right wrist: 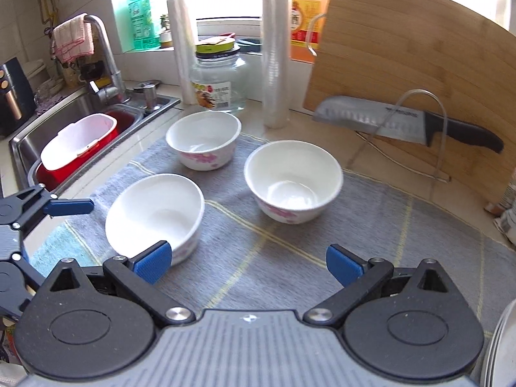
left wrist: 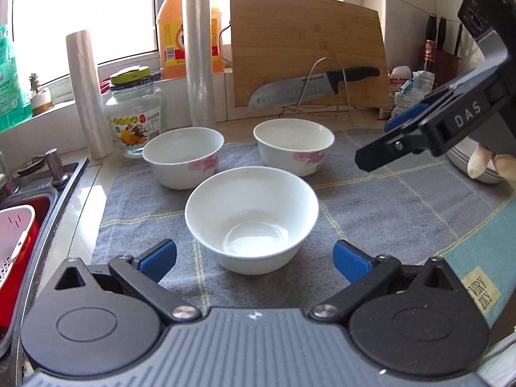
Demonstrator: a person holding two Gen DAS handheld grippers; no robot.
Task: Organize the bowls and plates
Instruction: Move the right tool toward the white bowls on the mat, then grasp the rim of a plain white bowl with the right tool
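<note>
Blue-padded fingers of the left gripper [left wrist: 254,259] spread wide in the foreground of the left wrist view, holding nothing; the nearest bowl [left wrist: 252,217] stands upright between and just beyond them, its sides not touched by either pad; the tool points level across the counter toward the window. Two more white bowls with pink flower prints stand behind it on the grey checked cloth [left wrist: 387,213], the left rear bowl [left wrist: 183,156] and the right rear bowl [left wrist: 294,145], apart from each other and from the front one. In its own view the right gripper [right wrist: 248,262] is likewise wide open and empty, hovering over bare cloth, its left pad overlapping the near rim of the closest bowl in the picture, though contact cannot be judged; seen from the left wrist view it enters from the upper right, angled down and leftward, with fingertips of a hand [left wrist: 490,163] just showing beneath it and the rest cut off by the frame. A stack of plates [right wrist: 501,348] is only a sliver at the lower right edge; how many cannot be told. Behind the bowls stand a glass jar [left wrist: 133,116], two rolls of plastic wrap, and a bamboo cutting board [left wrist: 306,48] on a wire rack with a kitchen knife [left wrist: 309,88] across it; a sink [right wrist: 64,119] with a red basin lies left.
</note>
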